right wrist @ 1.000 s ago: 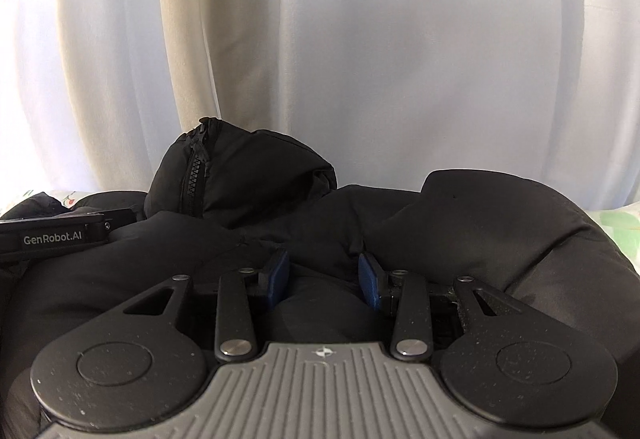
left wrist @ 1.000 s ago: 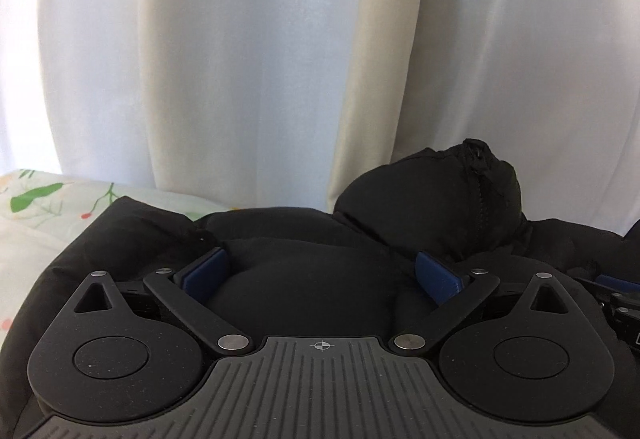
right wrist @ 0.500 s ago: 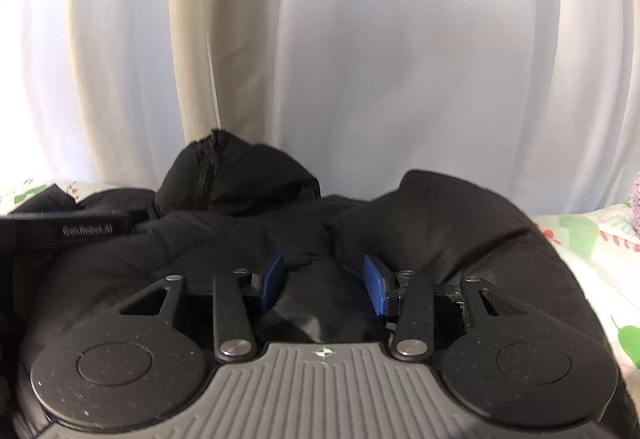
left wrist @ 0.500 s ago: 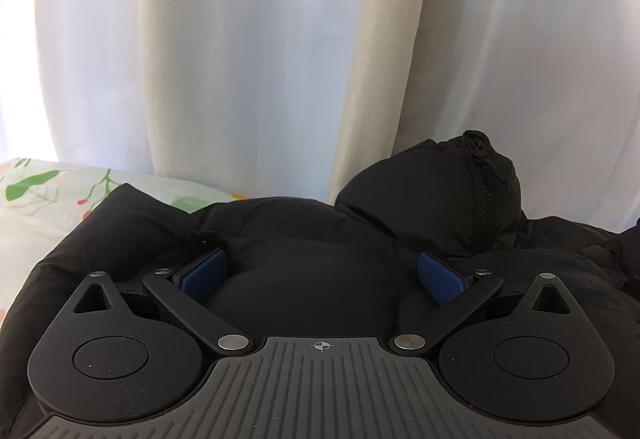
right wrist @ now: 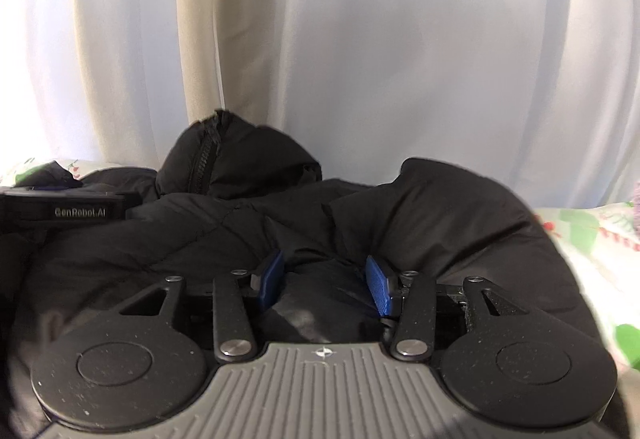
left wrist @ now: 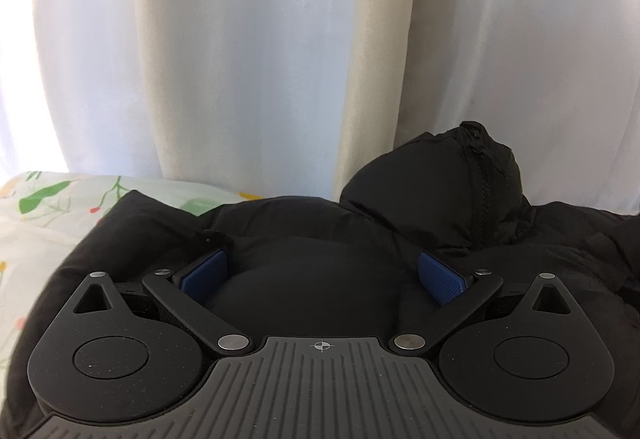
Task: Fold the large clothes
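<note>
A black puffer jacket (left wrist: 304, 231) lies on a floral sheet, its zippered collar (left wrist: 476, 191) bunched upright at the back. My left gripper (left wrist: 320, 271) is wide open, with padded jacket fabric bulging between its blue pads. In the right wrist view the jacket (right wrist: 440, 215) fills the lower half, the collar (right wrist: 224, 167) at the back left. My right gripper (right wrist: 324, 279) is partly open with a fold of jacket between its pads; the jaws stand apart. The left gripper's body (right wrist: 64, 209) shows at the left edge.
White and cream curtains (left wrist: 280, 59) hang close behind the jacket. The floral sheet (left wrist: 48, 207) shows to the left, and in the right wrist view (right wrist: 592, 239) to the right.
Both grippers have pulled back and risen a little. The jacket's right shoulder has shifted left and more floral sheet shows on the right. The right jaws have opened slightly.
</note>
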`<move>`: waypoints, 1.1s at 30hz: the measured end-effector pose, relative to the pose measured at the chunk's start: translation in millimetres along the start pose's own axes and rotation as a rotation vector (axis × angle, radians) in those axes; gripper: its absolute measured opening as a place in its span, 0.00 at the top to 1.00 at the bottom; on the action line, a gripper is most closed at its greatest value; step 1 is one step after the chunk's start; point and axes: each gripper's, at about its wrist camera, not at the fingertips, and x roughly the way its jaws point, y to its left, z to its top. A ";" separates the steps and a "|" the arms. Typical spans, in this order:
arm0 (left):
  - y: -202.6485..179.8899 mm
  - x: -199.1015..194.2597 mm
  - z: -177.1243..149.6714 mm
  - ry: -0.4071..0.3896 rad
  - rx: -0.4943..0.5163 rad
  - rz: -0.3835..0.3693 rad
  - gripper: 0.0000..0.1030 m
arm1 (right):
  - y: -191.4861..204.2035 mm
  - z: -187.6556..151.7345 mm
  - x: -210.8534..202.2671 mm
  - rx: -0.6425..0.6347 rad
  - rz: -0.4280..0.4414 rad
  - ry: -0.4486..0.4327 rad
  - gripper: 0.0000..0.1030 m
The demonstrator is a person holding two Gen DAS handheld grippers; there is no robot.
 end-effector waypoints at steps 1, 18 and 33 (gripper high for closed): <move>1.6 -8.0 0.4 0.003 -0.005 -0.001 0.00 | -3.0 1.2 -13.2 0.015 0.014 -0.020 0.54; -13.6 -85.6 -32.2 0.123 0.051 -0.005 0.00 | -5.1 -35.9 -33.7 -0.083 -0.002 0.097 0.41; 40.0 -209.9 -49.3 0.147 -0.010 -0.089 0.00 | -90.5 -59.3 -183.6 0.042 0.184 0.100 0.18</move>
